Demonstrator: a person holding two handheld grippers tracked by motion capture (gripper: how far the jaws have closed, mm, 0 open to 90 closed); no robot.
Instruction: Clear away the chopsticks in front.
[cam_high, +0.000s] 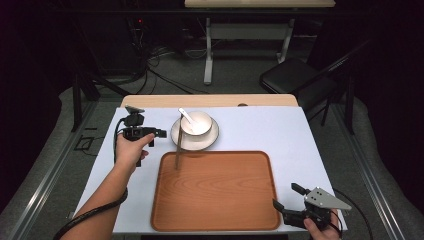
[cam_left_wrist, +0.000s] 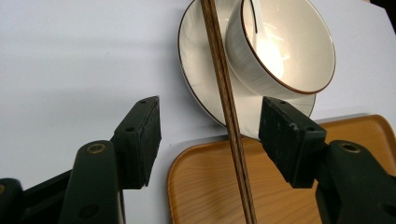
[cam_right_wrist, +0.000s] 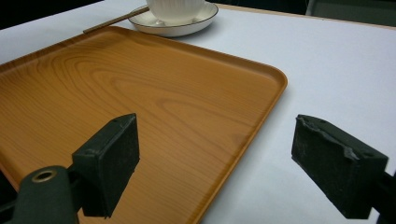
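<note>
Table: a white-covered table (cam_high: 260, 130) with a pale wooden strip along its far edge; dark floor, cables and a black chair (cam_high: 290, 80) lie beyond it at about 1 o'clock.
Tray: a wooden tray (cam_high: 220, 200) with rounded corners fills the near middle of the table, its inside bare apart from the chopstick ends.
Saucer: a white saucer (cam_high: 212, 137) with a dark rim sits just past the tray's far left corner, at about 11 o'clock from the tray's middle.
Bowl: a white bowl (cam_high: 200, 120) with a brown rim stands on the saucer; a white spoon (cam_high: 186, 116) leans inside it, handle pointing to 11 o'clock.
Chopsticks: a brown pair of chopsticks (cam_high: 178, 147) rests across the saucer's left rim and runs down towards 6 o'clock onto the tray's far left corner.
Left gripper: the left gripper (cam_high: 159, 133) is held at 9 o'clock of the saucer, pointing to 3 o'clock; its jaws stand wide apart, and in the left gripper view the chopsticks (cam_left_wrist: 229, 102) pass between them untouched.
Right gripper: the right gripper (cam_high: 289, 196) hovers off the tray's near right corner, at about 5 o'clock of the table, jaws spread wide and gripping nothing; in the right gripper view they straddle the tray's right rim (cam_right_wrist: 261, 121).
</note>
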